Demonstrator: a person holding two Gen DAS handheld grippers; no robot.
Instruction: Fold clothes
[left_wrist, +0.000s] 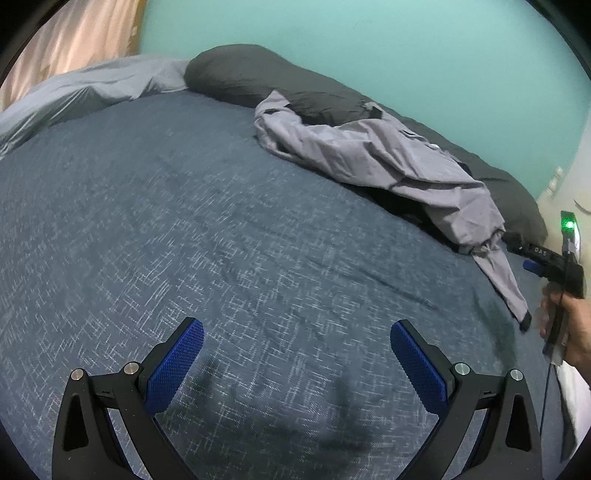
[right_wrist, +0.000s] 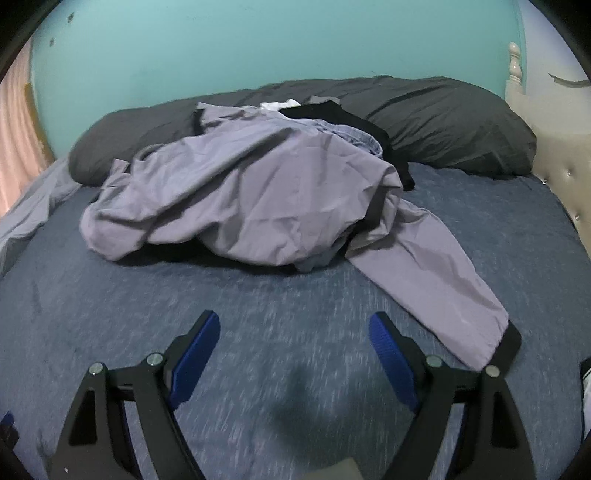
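Folding not started. My left tongs (left_wrist: 297, 345) and right tongs (right_wrist: 293, 338) hover released, empty. The crumpled lilac-grey fabric jacket (right_wrist: 258, 192) lies heaped against the dark grey pillow (right_wrist: 443, 125); everything remains.

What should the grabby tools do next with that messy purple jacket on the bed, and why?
Probably move the right tool forward to the jacket sleeve cuff and pinch it. Both tools are open and empty, the left tool too, and the jacket lies crumpled, so it needs spreading flat first.
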